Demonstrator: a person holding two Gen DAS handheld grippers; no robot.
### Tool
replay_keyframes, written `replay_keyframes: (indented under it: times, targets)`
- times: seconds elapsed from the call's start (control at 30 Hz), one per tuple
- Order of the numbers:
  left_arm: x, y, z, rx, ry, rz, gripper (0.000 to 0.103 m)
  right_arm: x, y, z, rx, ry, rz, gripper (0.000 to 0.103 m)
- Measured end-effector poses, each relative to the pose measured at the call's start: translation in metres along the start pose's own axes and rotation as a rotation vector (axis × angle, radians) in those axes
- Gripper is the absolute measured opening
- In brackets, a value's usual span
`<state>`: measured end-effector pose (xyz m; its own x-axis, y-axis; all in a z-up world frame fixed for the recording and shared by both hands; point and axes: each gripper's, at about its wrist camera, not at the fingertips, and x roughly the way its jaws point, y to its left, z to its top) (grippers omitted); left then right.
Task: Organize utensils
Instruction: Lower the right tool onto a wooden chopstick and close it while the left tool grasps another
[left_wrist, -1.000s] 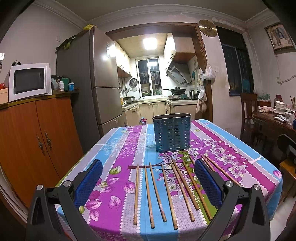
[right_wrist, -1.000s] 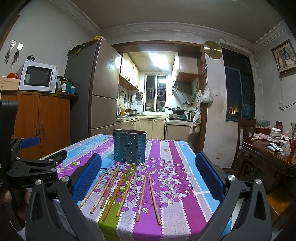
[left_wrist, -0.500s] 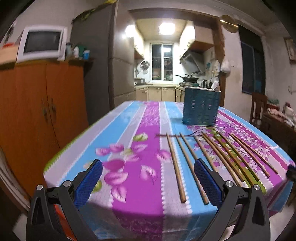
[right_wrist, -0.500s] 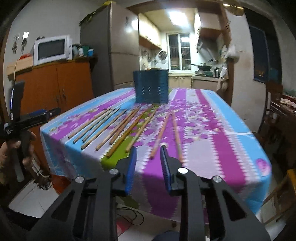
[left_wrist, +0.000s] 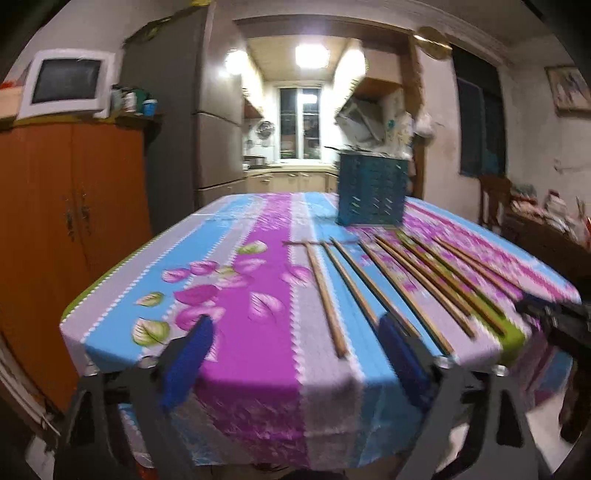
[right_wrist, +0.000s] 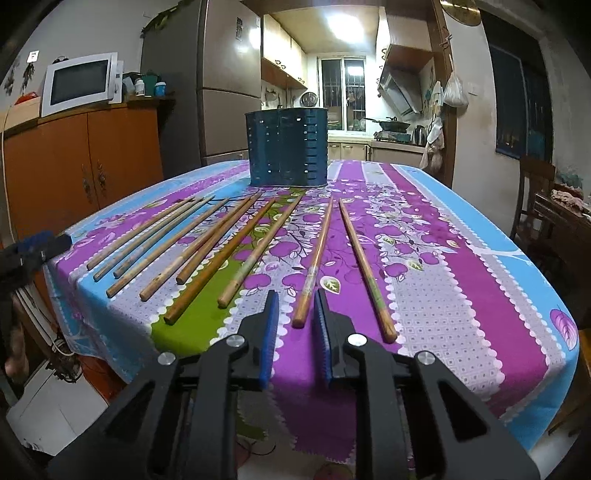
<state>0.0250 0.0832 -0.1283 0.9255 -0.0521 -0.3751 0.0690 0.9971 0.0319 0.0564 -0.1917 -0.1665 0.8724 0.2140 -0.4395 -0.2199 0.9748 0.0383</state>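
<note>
Now both claws sit lower at the table (right_wrist: 461, 302) edge: right claw (right_wrist: 295, 325) has narrowed (nothing pinched) just short of a chopstick (right_wrist: 314, 266); left claw (left_wrist: 295, 354) has been closing, still spread.

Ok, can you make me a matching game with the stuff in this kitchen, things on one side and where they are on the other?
Things:
1. chopsticks
2. blue holder
3. microwave
4. wok

Places:
A. on the wooden cabinet
B. lying flat in a row on the tablecloth
C. on the stove in the far kitchen
D. standing upright at the far end of the table

Pairs: 1-B, 2-D, 3-A, 4-C
</note>
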Motion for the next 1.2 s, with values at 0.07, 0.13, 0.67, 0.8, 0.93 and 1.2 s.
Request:
replay_keyframes:
  times: [0.07, 0.13, 0.67, 0.8, 0.93, 1.2]
  targets:
    - [0.003, -0.009, -0.005, 0.028, 0.017, -0.036, 0.067, 0.0, -0.001, 0.0, 0.0, 0.001, 0.0, 0.017]
    - [0.009, -0.011, -0.007, 0.017, 0.033, -0.046, 0.054, 0.0, 0.0, 0.0, -0.004, 0.0, -0.002, 0.017]
    - [0.033, -0.022, -0.018, 0.035, 0.022, -0.022, 0.022, 0.006, 0.005, 0.001, -0.029, -0.024, -0.034, 0.017]
    - [0.031, -0.028, -0.022, 0.043, 0.001, -0.018, 0.009, 0.005, 0.007, -0.002, -0.033, -0.042, -0.044, 0.017]
    - [0.03, -0.027, -0.021, 0.034, 0.002, -0.018, 0.009, 0.005, 0.007, -0.002, -0.024, -0.049, -0.038, 0.012]
    - [0.014, -0.019, -0.004, 0.034, -0.041, -0.007, 0.008, -0.007, 0.006, 0.005, -0.015, -0.092, -0.037, 0.007]
